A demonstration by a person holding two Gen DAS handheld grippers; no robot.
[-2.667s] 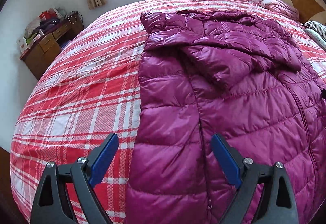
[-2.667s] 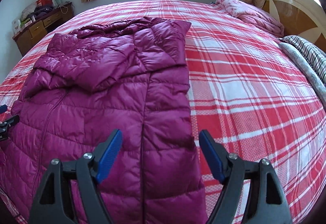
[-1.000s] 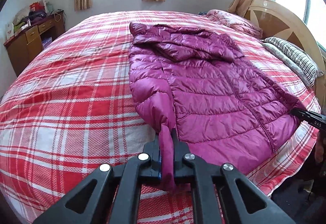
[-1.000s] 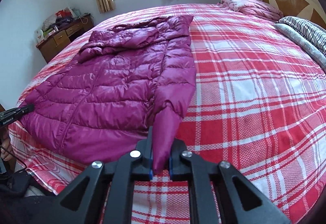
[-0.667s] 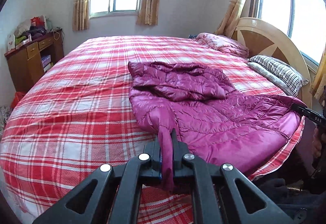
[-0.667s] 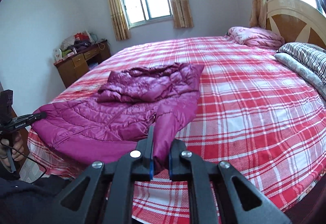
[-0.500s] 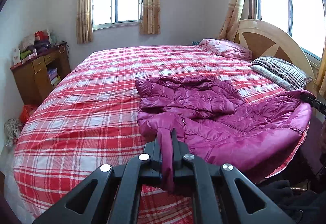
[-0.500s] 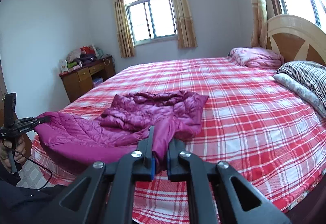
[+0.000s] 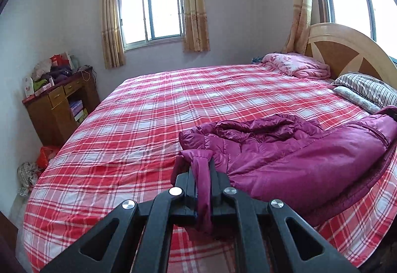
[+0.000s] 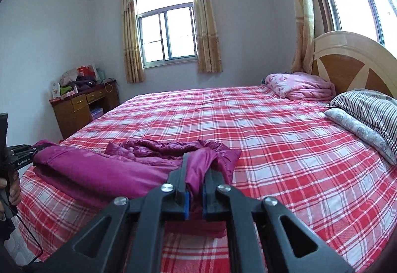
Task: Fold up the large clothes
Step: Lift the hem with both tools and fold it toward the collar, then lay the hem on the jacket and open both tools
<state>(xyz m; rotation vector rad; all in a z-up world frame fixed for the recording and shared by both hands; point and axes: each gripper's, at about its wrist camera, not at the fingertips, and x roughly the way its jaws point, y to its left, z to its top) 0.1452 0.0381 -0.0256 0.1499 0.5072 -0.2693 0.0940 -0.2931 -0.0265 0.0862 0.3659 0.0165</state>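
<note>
The left gripper [image 9: 201, 173] is pinching a bunched corner of the magenta puffer jacket [image 9: 292, 156], its black jaws pressed tight with the shiny fabric squeezed between them and a tail of cloth hanging down past the fingers. The right gripper [image 10: 194, 178] is clamping the opposite hem corner the same way, the blue pads [image 10: 186, 206] showing on either side of the pinched fabric. Between the two grips the jacket is sagging in a smooth sling above the near edge of the bed [image 9: 153, 119], while its upper part is lying crumpled on the red plaid sheet just beyond. In the right wrist view the left gripper is appearing at the far left edge, gripped by a hand [image 10: 12, 186], with the jacket's corner stretching to it. A pink quilt [image 10: 300, 86] is sitting folded by the wooden headboard [image 10: 347, 64], a striped pillow [image 10: 367, 104] is resting beside it, and a cluttered wooden desk [image 9: 59, 104] is standing against the wall near the curtained window [image 9: 153, 14]
</note>
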